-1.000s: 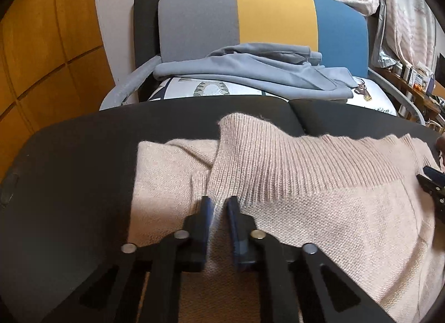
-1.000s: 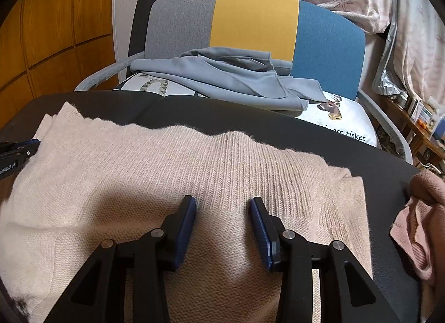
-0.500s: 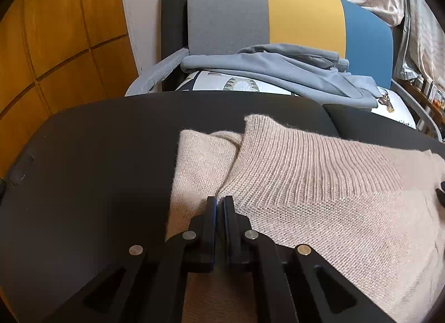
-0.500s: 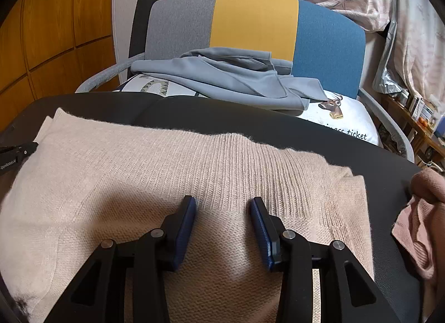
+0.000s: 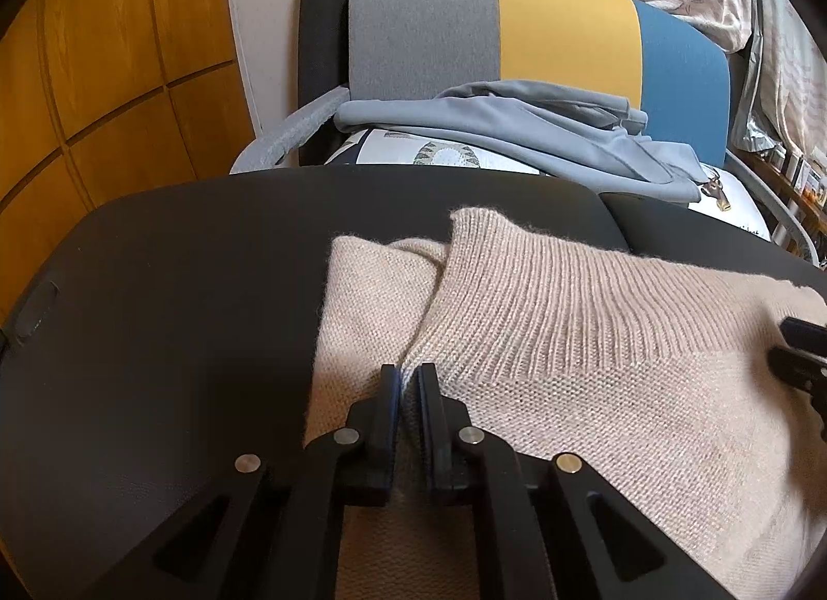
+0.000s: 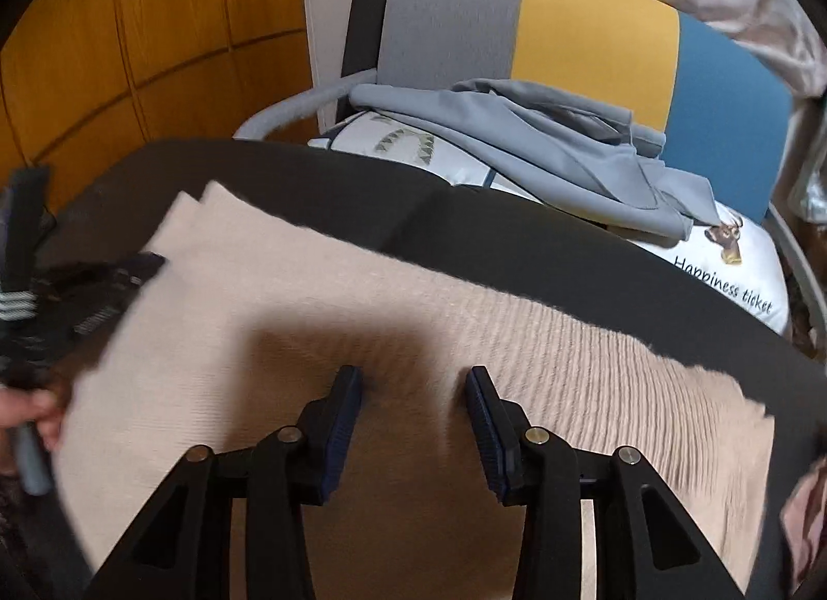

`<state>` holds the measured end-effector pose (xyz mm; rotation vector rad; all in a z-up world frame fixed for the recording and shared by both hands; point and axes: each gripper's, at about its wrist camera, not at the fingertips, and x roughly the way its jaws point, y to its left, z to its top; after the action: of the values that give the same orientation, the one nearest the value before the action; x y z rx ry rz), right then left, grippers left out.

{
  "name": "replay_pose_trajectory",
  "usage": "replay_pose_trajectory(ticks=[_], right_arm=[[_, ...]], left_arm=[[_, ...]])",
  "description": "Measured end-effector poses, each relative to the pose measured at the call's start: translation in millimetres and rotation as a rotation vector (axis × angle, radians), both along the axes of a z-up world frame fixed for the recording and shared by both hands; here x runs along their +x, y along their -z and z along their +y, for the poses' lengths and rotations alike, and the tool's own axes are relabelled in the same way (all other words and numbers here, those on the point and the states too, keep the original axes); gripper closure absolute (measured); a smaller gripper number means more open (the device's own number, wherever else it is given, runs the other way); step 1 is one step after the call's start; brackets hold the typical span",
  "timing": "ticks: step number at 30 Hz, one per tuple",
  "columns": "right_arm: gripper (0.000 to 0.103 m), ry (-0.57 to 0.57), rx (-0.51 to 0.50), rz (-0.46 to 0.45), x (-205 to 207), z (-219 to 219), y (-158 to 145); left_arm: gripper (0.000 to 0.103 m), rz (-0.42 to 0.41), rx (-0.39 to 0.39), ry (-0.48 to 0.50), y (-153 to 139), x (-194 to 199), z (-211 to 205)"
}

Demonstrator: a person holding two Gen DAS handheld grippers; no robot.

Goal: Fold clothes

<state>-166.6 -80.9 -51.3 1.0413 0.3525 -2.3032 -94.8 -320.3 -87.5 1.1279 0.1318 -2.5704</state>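
Note:
A beige knit sweater (image 5: pixel 594 341) lies folded on the black table (image 5: pixel 181 290), ribbed hem toward the far side. My left gripper (image 5: pixel 408 378) is shut on a thin ridge of the sweater at its left side, where the hem overlaps a lower layer. My right gripper (image 6: pixel 413 383) hovers over the middle of the sweater (image 6: pixel 310 300); its jaws are opening, and only flat knit lies under the gap. The right gripper's tip (image 5: pixel 798 352) shows at the right edge of the left wrist view. In the right wrist view the left gripper (image 6: pixel 103 279) is blurred, with a hand (image 6: pixel 31 409) on it.
Behind the table stands a chair (image 5: pixel 517 31) striped grey, yellow and blue, holding a grey-blue garment (image 5: pixel 517 124) on a printed pillow (image 6: pixel 723 259). A pink garment (image 6: pixel 806 507) sits at the table's right edge. Orange wooden panels (image 5: pixel 103 83) line the left wall.
My left gripper went from open to shut on the sweater's left part and shifted left. My right gripper swung left over the sweater, its jaws a little wider.

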Motion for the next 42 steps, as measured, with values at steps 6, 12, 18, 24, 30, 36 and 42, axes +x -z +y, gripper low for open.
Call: replay_pose_trajectory(ticks=[6,12,18,24,30,36,42], right_arm=[[0.054,0.143,-0.138,-0.047,-12.2,36.8,0.0],[0.055,0.205,-0.180,-0.058,13.2,68.1,-21.7],[0.056,0.269,-0.103,-0.059,17.0,111.7,-2.5],[0.055,0.306,-0.096,-0.041,7.4,117.2,-6.3],[0.056,0.280,-0.128,-0.055,49.7,131.6,-25.5],[0.061,0.239,-0.064,-0.087,86.1,149.6,-6.4],[0.072,0.289,-0.019,-0.075,87.9,167.4,1.6]], left_arm=[[0.096,-0.001,-0.013,-0.001,1.2,-0.8,2.1],[0.096,0.003,-0.005,-0.003,1.6,-0.2,1.2],[0.096,0.001,-0.014,-0.004,2.4,0.5,2.3],[0.095,-0.003,-0.026,-0.005,3.0,0.4,3.4],[0.095,-0.007,-0.012,0.015,-3.1,3.3,2.6],[0.087,0.092,0.030,0.145,-30.2,53.8,35.9],[0.082,-0.028,-0.137,0.220,2.7,67.6,63.3]])
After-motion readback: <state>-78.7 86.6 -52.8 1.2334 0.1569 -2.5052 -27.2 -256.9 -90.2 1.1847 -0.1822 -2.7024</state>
